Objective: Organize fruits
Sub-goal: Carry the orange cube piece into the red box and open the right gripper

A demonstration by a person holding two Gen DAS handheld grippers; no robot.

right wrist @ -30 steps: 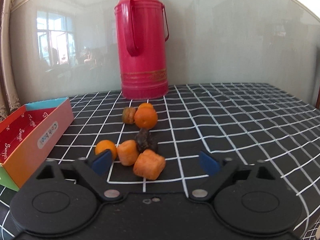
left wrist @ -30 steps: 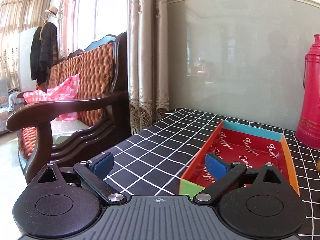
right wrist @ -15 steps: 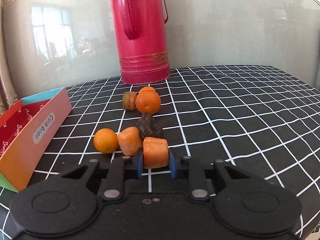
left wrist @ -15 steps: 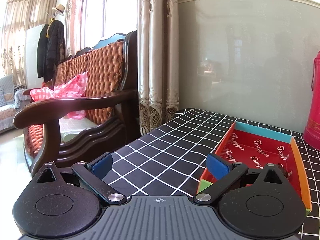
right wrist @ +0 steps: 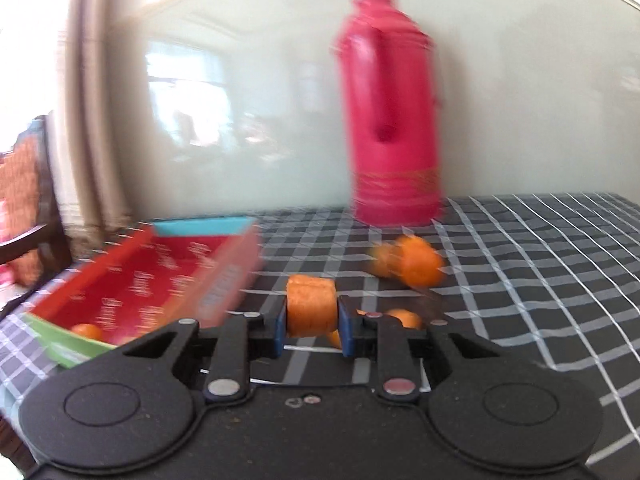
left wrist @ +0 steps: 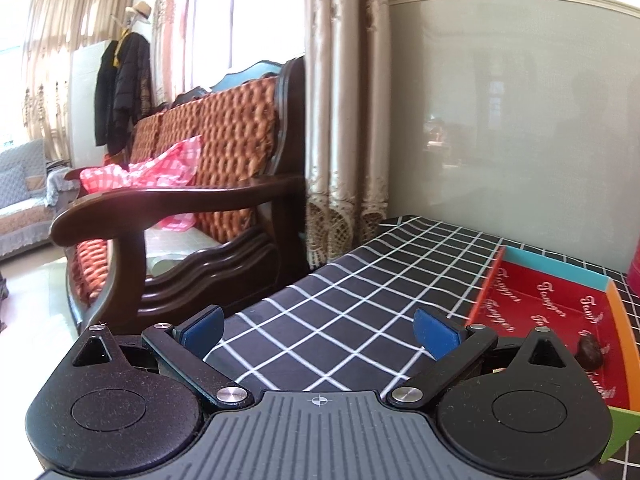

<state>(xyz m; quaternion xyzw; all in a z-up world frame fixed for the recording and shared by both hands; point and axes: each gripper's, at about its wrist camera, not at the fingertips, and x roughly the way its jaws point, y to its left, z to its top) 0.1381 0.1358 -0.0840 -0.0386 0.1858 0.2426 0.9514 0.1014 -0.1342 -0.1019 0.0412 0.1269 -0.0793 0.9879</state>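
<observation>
the right tongs (right wrist: pixel 312 330) are clamped on an orange fruit chunk (right wrist: pixel 311 305), a blocky piece with flat sides; both blue pads press its flanks and it sits clear of the checked surface (right wrist: pixel 540 248), held out in front of the camera. the whole right wrist view is smeared with motion blur, so fine detail is hard to read. to the left of the held chunk lies the red cardboard tray (right wrist: pixel 218 276), with a blue far wall, a pinkish side wall and a green near corner. a small round orange fruit (right wrist: pixel 86 331) shows inside its near end. behind and to the right of the tongs, a blurred pair of orange fruits (right wrist: pixel 412 265) rests on the surface, and another orange piece (right wrist: pixel 404 317) peeks out just behind the right finger. a tall pink thermos flask (right wrist: pixel 390 120) stands upright near the wall.

the left tongs (left wrist: pixel 318 326) are wide open and hold nothing; only the black cloth with white grid lines shows between the blue pads (left wrist: pixel 202 326). in this view the red tray (left wrist: pixel 560 304) lies to the right of the tongs, with a dark brown fruit (left wrist: pixel 590 351) inside it near the orange side wall. past the surface's edge are a wooden armchair (left wrist: pixel 192 200) with orange quilted padding, a pink checked cloth (left wrist: pixel 148 170) on its seat, and a beige curtain (left wrist: pixel 344 120).
</observation>
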